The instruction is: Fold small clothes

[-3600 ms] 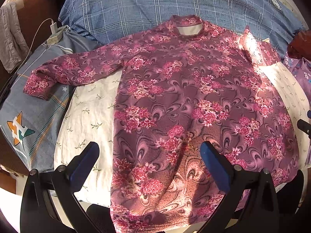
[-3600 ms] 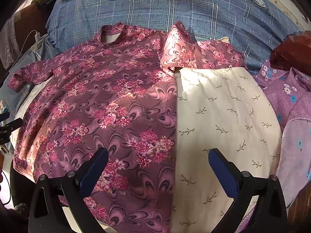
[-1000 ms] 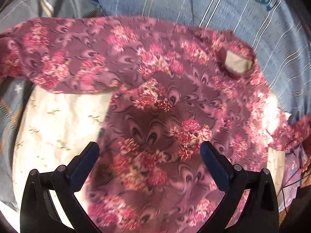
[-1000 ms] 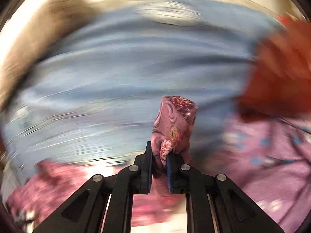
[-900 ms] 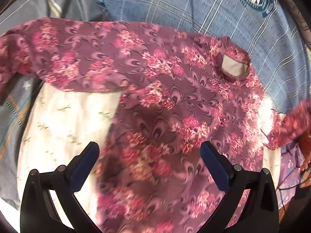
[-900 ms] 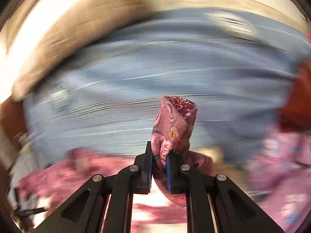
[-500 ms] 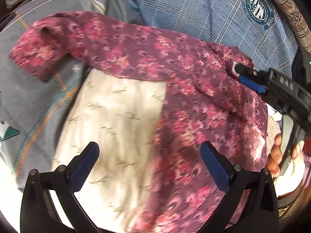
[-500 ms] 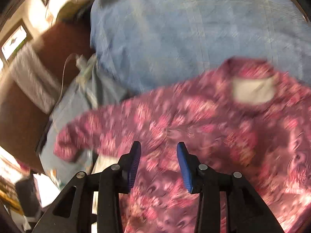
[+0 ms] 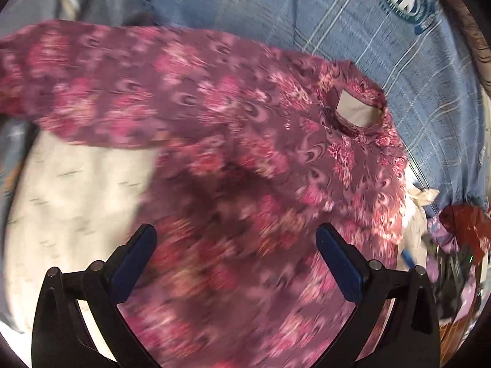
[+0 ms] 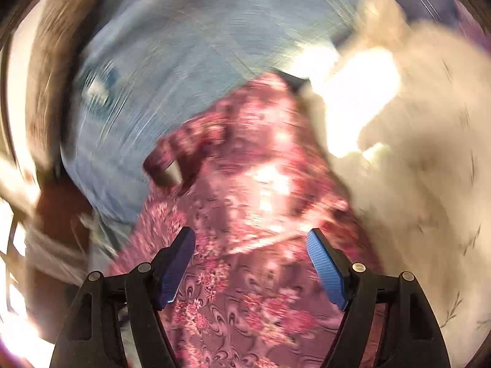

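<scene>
Softly rumpled, the floral top (image 9: 245, 159) lies spread — left tongs (image 9: 236, 263) and right tongs (image 10: 250, 266) both released.

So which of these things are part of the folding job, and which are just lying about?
Job: purple-pink floral long-sleeved top; left gripper and right gripper, both open.

Lying about: blue plaid bedding; cream leaf-print pillow; red cloth.
</scene>
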### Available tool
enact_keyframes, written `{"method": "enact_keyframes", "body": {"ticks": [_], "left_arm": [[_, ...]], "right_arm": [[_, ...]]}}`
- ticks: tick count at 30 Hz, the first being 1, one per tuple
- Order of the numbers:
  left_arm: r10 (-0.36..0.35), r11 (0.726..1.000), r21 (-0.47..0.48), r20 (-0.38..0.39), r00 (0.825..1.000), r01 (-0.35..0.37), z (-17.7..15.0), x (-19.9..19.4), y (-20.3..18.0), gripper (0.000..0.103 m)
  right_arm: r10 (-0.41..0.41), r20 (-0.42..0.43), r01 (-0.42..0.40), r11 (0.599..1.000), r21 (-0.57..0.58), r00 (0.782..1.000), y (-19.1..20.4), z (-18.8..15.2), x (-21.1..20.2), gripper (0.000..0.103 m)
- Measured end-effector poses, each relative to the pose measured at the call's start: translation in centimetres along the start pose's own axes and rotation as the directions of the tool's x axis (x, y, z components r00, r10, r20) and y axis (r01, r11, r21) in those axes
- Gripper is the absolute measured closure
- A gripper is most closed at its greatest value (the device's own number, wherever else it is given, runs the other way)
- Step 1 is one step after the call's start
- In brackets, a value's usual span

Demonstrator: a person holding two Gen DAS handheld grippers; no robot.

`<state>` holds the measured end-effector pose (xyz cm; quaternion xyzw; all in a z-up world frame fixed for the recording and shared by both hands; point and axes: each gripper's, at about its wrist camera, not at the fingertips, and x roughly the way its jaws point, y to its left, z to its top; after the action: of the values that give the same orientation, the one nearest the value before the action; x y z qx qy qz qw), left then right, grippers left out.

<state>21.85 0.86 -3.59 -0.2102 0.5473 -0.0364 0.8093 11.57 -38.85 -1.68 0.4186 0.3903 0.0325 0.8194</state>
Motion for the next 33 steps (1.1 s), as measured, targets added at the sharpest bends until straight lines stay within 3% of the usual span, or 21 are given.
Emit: {"method": "enact_keyframes", "body": {"ticks": [6,7,8,9,10,11,13,15,17,21,23,24,25,26,28,29,31,33], "left_arm": [[0.019,0.999,-0.047,-0.048,0.999,-0.021,2.0,4.7,-2.2,0.000],[0.024,0.998,-0.054,-0.041,0.999,-0.026,2.5,5.3,-2.5,0.002],[0.037,0.998,-0.051,-0.029,0.999,-0.039,2.8,5.3,-2.9,0.020],[0.043,0.998,-0.050,-0.024,0.999,-0.044,3.1,5.3,-3.1,0.041],[0.024,0.998,-0.057,-0.018,1.000,-0.025,3.4,4.9,-3.2,0.046],[0.015,0.998,-0.061,-0.009,1.000,-0.015,3.5,4.7,-3.1,0.052],[0.085,0.995,-0.055,0.011,0.996,-0.084,3.6,4.4,-2.7,0.054],[0.111,0.992,-0.059,0.000,0.994,-0.111,3.4,4.8,-1.8,0.058],[0.089,0.995,-0.054,0.003,0.996,-0.089,3.0,4.4,-1.1,0.060],[0.065,0.997,-0.052,0.011,0.998,-0.064,2.2,2.1,0.2,0.060],[0.040,0.998,-0.058,0.025,0.999,-0.038,2.0,0.9,1.4,0.060],[0.031,0.997,-0.064,0.027,0.999,-0.029,2.0,0.6,1.7,0.059],[0.019,0.997,-0.079,0.027,0.999,-0.017,2.5,0.4,1.9,0.059],[-0.001,0.996,-0.094,0.026,1.000,0.003,2.7,0.2,1.9,0.058],[-0.028,0.995,-0.098,0.014,0.999,0.030,3.0,0.4,1.1,0.057],[-0.035,0.995,-0.088,0.013,0.999,0.036,3.0,0.5,0.6,0.056],[-0.009,0.999,-0.047,0.021,1.000,0.010,3.3,1.0,-0.9,0.050],[0.043,0.999,-0.026,0.019,0.999,-0.042,3.2,2.2,-1.5,0.041]], "right_arm": [[0.103,-0.040,-0.098,0.987,0.124,0.994,-2.7,0.9,3.2,0.029],[0.112,-0.032,-0.107,0.985,0.137,0.993,-2.8,1.2,3.8,0.045],[0.112,-0.024,-0.108,0.984,0.140,0.993,-2.6,1.2,4.3,0.062],[0.130,-0.036,-0.125,0.983,0.133,0.991,-2.2,1.5,4.7,0.098],[0.149,-0.038,-0.143,0.982,0.120,0.988,-1.6,1.8,4.6,0.099],[0.174,-0.008,-0.173,0.981,0.091,0.985,-0.9,1.6,3.9,0.099],[0.162,0.018,-0.162,0.987,0.016,0.987,0.1,1.3,2.5,0.099],[0.069,-0.050,-0.068,0.997,0.023,0.996,-1.1,0.7,3.5,0.097],[-0.012,-0.148,0.015,1.000,0.022,0.989,-2.6,0.1,5.0,0.099],[-0.010,-0.139,0.006,1.000,-0.029,0.990,-1.8,-0.3,2.5,0.092],[0.002,-0.064,-0.009,0.994,-0.110,0.998,0.0,0.5,0.1,0.091],[-0.005,-0.016,0.003,0.988,-0.155,1.000,1.0,1.2,-0.9,0.081],[-0.017,0.035,0.024,0.981,-0.192,0.999,2.0,2.4,-1.4,0.061],[-0.029,0.066,0.042,0.979,-0.201,0.997,2.4,3.4,-1.5,0.052],[-0.067,0.102,0.085,0.979,-0.185,0.993,3.0,5.7,-0.4,0.049],[-0.053,0.091,0.069,0.981,-0.181,0.994,3.1,6.4,0.5,0.051],[-0.017,0.081,0.034,0.978,-0.207,0.997,4.0,7.4,2.7,0.056],[-0.058,0.096,0.078,0.973,-0.217,0.994,3.7,7.9,4.9,0.056]]}}
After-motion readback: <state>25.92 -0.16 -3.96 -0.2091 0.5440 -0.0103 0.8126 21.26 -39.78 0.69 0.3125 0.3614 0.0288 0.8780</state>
